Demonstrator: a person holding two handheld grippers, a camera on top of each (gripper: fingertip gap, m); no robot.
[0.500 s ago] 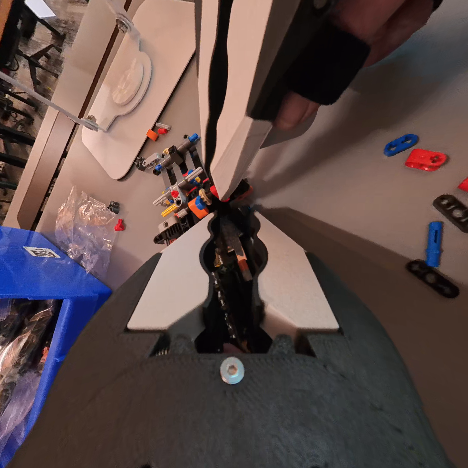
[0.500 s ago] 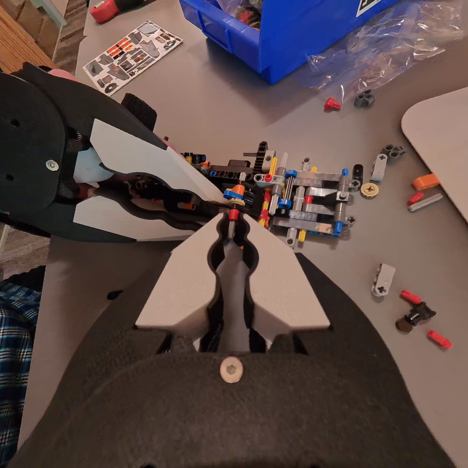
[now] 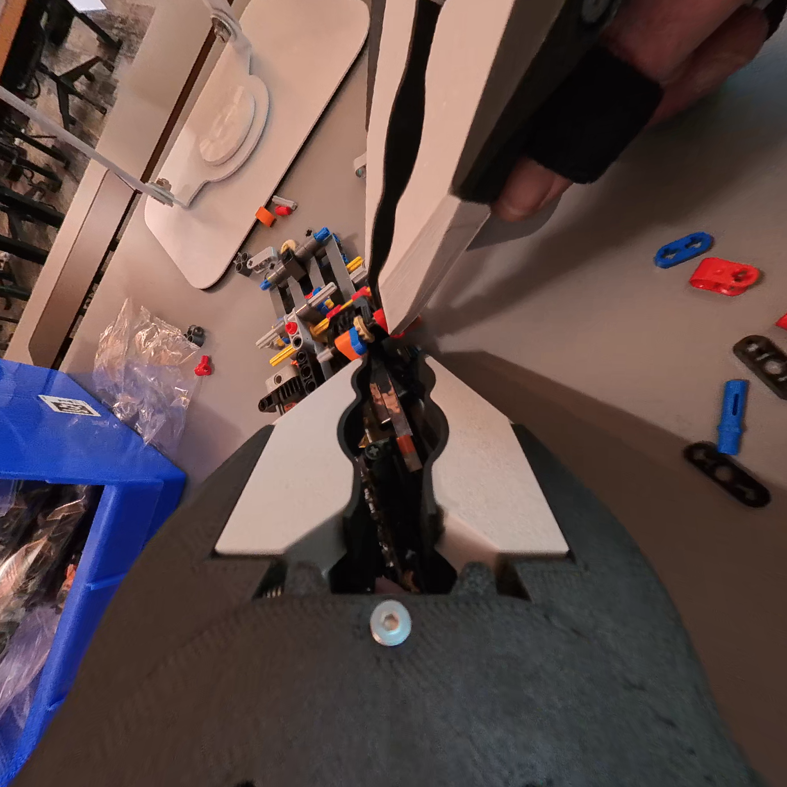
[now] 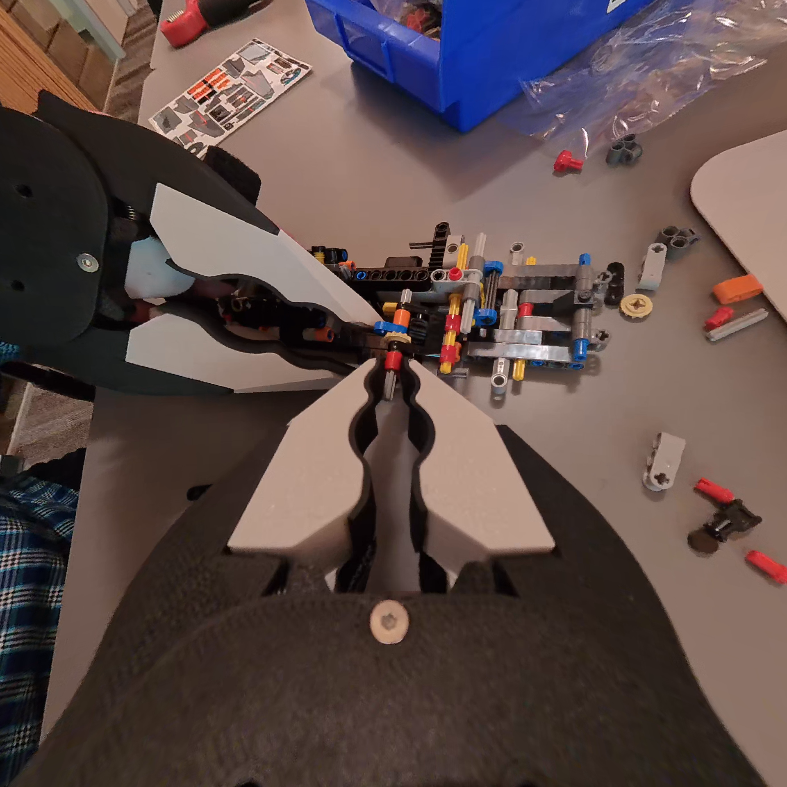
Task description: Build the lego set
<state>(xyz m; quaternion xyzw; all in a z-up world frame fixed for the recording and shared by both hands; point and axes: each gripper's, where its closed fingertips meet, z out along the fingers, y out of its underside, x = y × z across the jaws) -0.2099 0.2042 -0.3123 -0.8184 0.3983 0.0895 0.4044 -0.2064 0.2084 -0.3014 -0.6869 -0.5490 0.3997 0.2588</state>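
The partly built lego chassis (image 4: 502, 306) of grey, black, yellow and blue beams lies on the grey table; it also shows in the left wrist view (image 3: 311, 306). My left gripper (image 3: 394, 355) is shut on the chassis's black near end, and in the right wrist view it (image 4: 362, 340) comes in from the left. My right gripper (image 4: 392, 374) is shut on a grey axle (image 4: 388, 385) with a red bush (image 4: 392, 360), which sticks out of the chassis side below an orange and blue piece (image 4: 400, 317). In the left wrist view the right gripper (image 3: 389, 330) reaches down from above.
A blue bin (image 4: 447, 64) and a clear plastic bag (image 4: 639, 72) stand behind the chassis, with a sticker sheet (image 4: 230, 89) to the left. Loose parts (image 4: 664, 464) lie to the right. Blue, red and black pieces (image 3: 724, 277) lie beside my left gripper. A white board (image 3: 255, 127) lies beyond. The tips of both grippers are at nearly the same place.
Both grippers keep their hold on the chassis and the axle. The left wrist view has shifted slightly. Nothing else has visibly moved.
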